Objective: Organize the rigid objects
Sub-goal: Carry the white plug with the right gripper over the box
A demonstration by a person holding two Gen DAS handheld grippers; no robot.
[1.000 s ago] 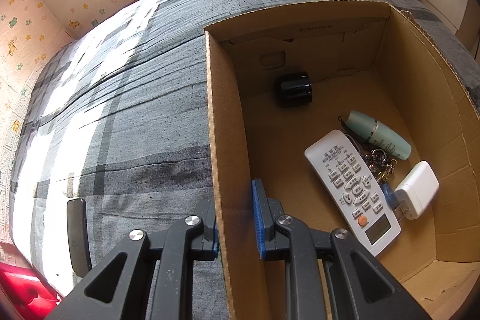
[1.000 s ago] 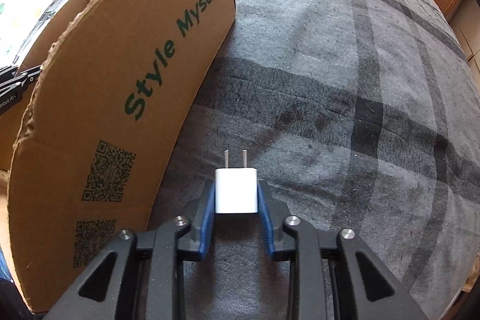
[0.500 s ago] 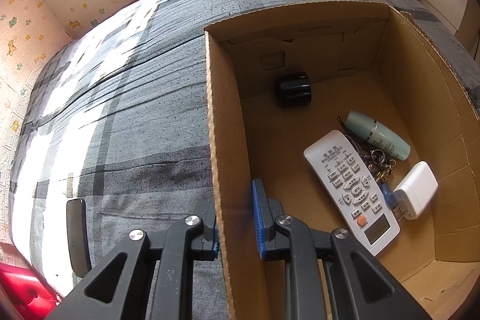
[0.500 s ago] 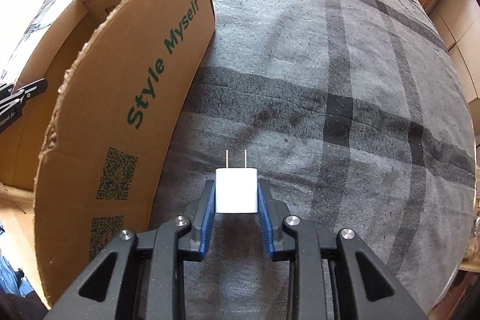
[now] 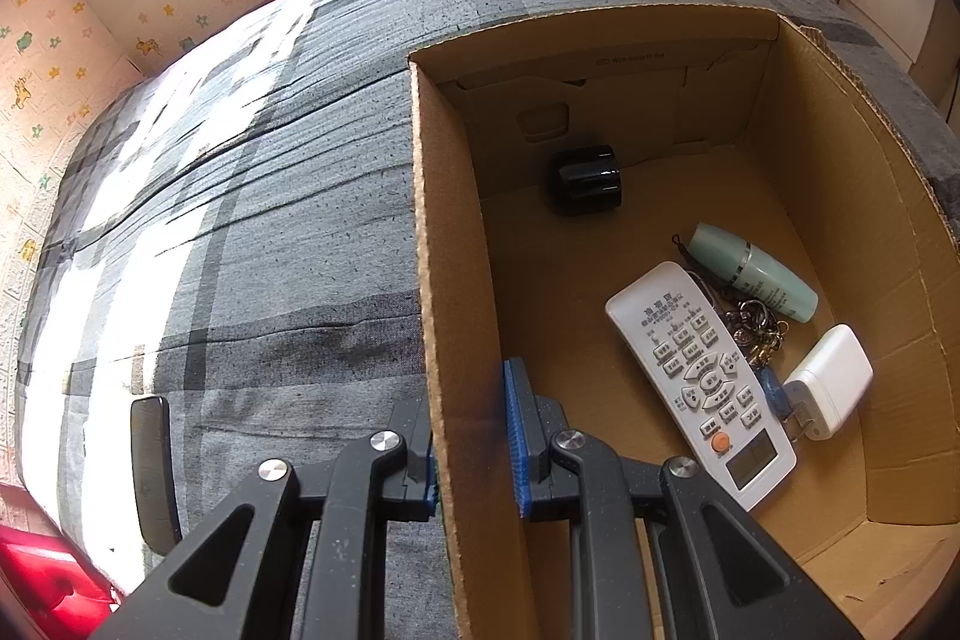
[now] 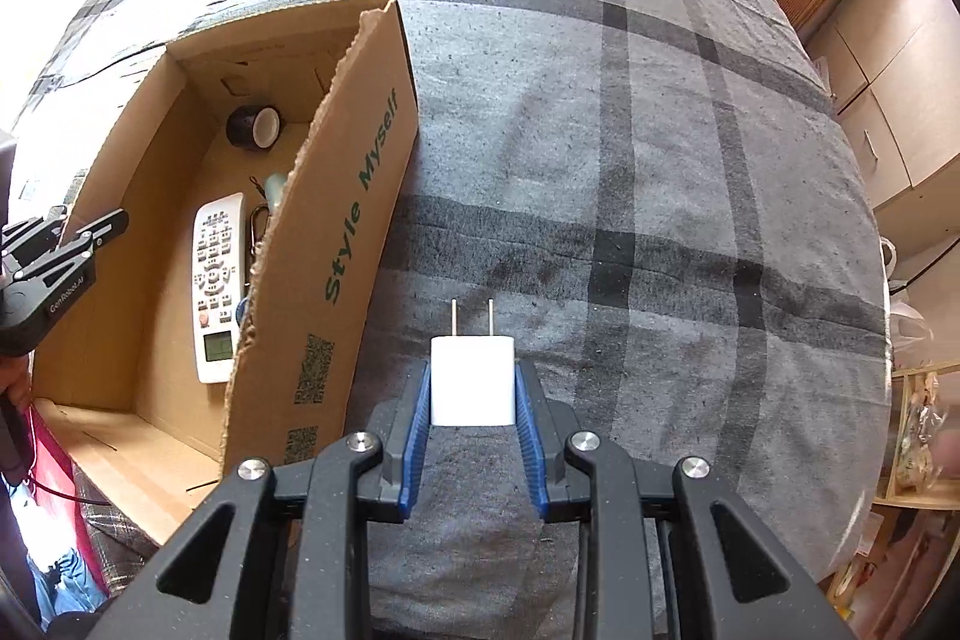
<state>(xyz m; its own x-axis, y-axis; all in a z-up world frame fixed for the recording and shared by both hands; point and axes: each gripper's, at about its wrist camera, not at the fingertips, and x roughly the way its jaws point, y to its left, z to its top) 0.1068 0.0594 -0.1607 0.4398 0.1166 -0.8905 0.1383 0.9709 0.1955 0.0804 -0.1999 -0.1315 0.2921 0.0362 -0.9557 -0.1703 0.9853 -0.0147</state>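
Observation:
My right gripper [image 6: 473, 388] is shut on a small white plug adapter [image 6: 472, 379], its two prongs pointing away, held above the grey checked bedcover to the right of the cardboard box [image 6: 336, 220]. My left gripper [image 5: 471, 436] is shut on the box's left wall [image 5: 450, 280], one pad outside and one inside; it also shows at the left edge of the right wrist view as the left gripper [image 6: 90, 235]. Inside the box lie a white remote [image 5: 699, 376], a pale green bottle [image 5: 753, 271], a bunch of keys [image 5: 756, 328], a white charger [image 5: 831, 379] and a black cylinder [image 5: 588, 178].
The grey checked bedcover [image 6: 660, 160] spreads wide to the right of the box. A black flat object [image 5: 153, 460] lies at the bed's near left edge. Cupboards [image 6: 894, 100] stand past the bed's right side; patterned wall padding [image 5: 90, 40] lines the far side.
My right gripper has risen with the plug adapter, so the box's inside and its contents have come into its view. The left gripper and the box have kept still.

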